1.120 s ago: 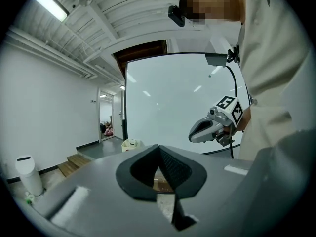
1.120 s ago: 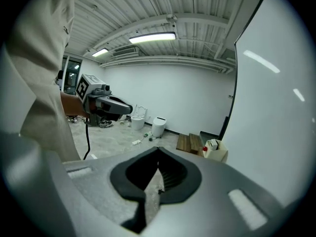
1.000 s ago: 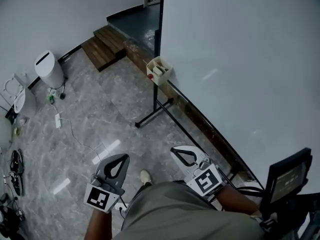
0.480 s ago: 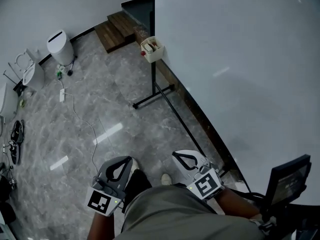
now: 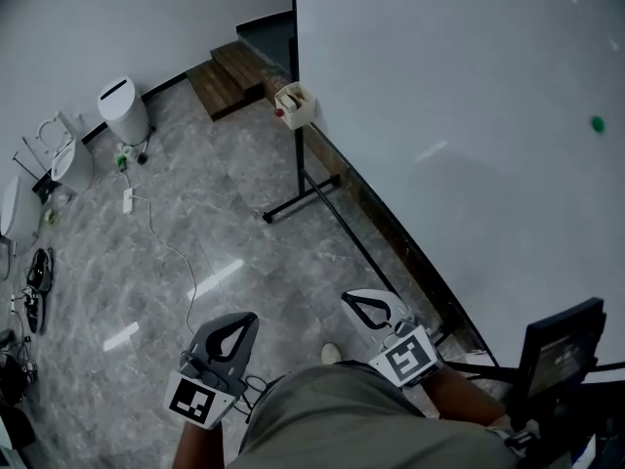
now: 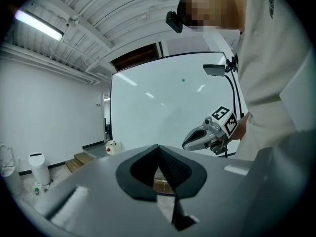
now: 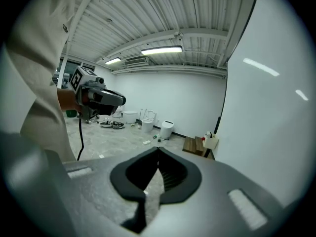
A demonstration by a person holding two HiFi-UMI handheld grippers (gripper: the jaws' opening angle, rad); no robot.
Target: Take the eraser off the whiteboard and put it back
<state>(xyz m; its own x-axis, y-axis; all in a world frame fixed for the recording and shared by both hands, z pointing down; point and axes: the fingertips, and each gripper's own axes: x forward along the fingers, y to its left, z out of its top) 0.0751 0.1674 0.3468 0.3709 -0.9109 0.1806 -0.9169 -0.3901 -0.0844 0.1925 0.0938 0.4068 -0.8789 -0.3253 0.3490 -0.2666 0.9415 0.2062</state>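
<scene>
A: Head view is showing a small green spot [image 5: 597,123] high on the whiteboard [image 5: 469,115], whose right side is running out of frame.
B: The eraser? Lying which way?
A: Too small to tell. The left gripper [image 5: 237,322] and right gripper [image 5: 357,301] are pressing their jaws together, pinching nothing.

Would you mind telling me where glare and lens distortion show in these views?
Head view: lamp reflections streak the whiteboard and the floor. Left gripper view: fisheye bows the whiteboard's frame, corners black. Right gripper view: bright streaks on the whiteboard.
</scene>
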